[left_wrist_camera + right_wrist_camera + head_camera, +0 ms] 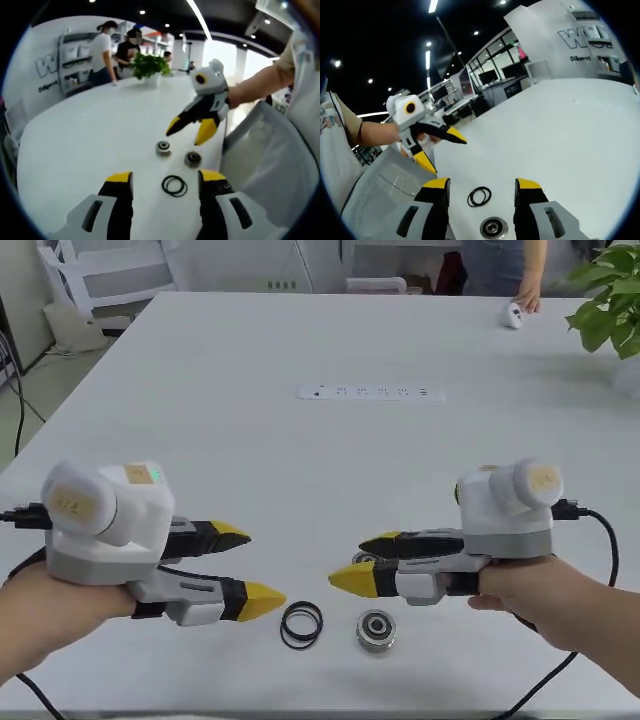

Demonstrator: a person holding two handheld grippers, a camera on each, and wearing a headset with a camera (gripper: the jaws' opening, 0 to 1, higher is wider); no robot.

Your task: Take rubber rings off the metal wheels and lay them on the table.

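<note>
Rubber rings (301, 625), two thin black loops that overlap each other, lie flat on the white table (250, 440) near its front edge. They are free of any wheel. Just to their right, close but not touching, a small metal wheel (376, 630) lies flat with its dark hub facing up. A second metal wheel (163, 148) rests a little farther back on the table. In the head view it is largely hidden behind the lower jaw of the right gripper (362, 560).

The right gripper is held in the person's right hand and points left. Its black jaws with yellow tips are spread apart and hold nothing. The left gripper (245, 565), in the person's left hand, points right. Its jaws are also spread wide and empty. The two sets of tips face each other across a gap, with the rings lying below and between them.

In the left gripper view the rings sit on the table between that gripper's own two jaws, with both wheels beyond them. In the right gripper view the rings lie between its jaws, and the nearer wheel is at the bottom edge.

Farther back, a white power strip (370, 392) lies in the middle of the table. Green plant leaves (608, 300) show at the far right.
</note>
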